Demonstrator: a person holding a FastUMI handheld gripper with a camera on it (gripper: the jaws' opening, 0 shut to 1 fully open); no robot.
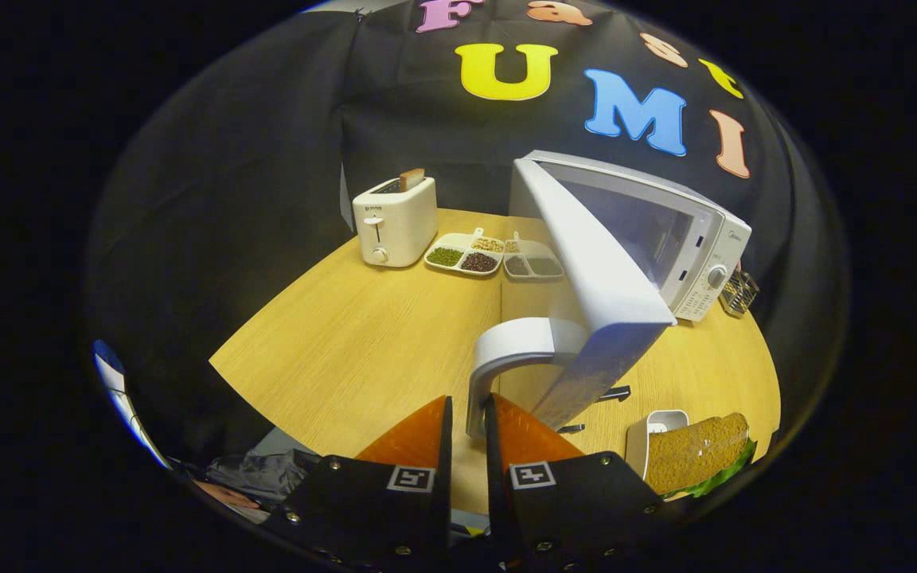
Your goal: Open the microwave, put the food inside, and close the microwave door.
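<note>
**Door swinging open, handle in the gripper**

Gripper view: the gripper (468,418) is pinching the lower end of the door handle (506,350), fingers narrowed onto it. The microwave (665,231) door (594,278) is standing partly open. The sandwich (693,454) is waiting on the surface (363,334), just right of the fingers. Pulling along the hinge's arc, not straight back, should widen the opening cleanly.

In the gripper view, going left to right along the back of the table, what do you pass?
Toaster → divided dish of beans → second divided dish → open microwave → small wire rack. Nearer, the jaws of the gripper are shut on the door handle.
</note>
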